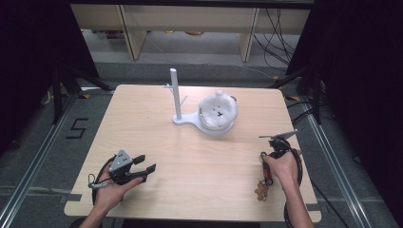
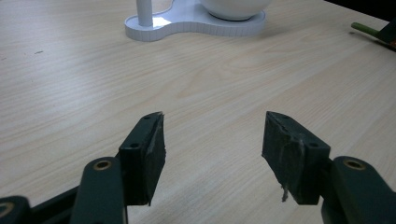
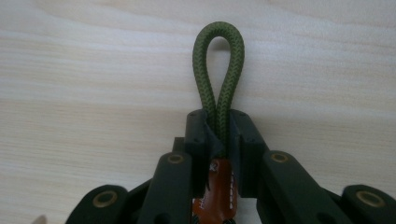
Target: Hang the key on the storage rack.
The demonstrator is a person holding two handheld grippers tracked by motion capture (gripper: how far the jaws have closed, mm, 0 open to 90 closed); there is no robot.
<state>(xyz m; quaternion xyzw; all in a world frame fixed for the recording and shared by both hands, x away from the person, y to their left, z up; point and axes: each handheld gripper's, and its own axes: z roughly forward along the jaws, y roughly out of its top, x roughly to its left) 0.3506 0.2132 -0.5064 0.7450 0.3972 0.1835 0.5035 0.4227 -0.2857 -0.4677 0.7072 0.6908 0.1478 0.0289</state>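
Right gripper view: your right gripper (image 3: 218, 133) pinches a green cord loop (image 3: 218, 56); your left gripper (image 2: 212, 151) gapes empty over the table (image 2: 70, 84).

a keychain with an olive-green braided cord loop (image 3: 218, 70) and an orange tag, pinched at the loop's base, loop lying over the wooden table (image 3: 93, 70).

Bare table (image 1: 190, 161) between grippers; white stand (image 1: 177, 97) and plush-filled bowl (image 1: 217, 114) block far centre

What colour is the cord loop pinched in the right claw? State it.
Olive green, braided cord loop; the right gripper view shows it best.
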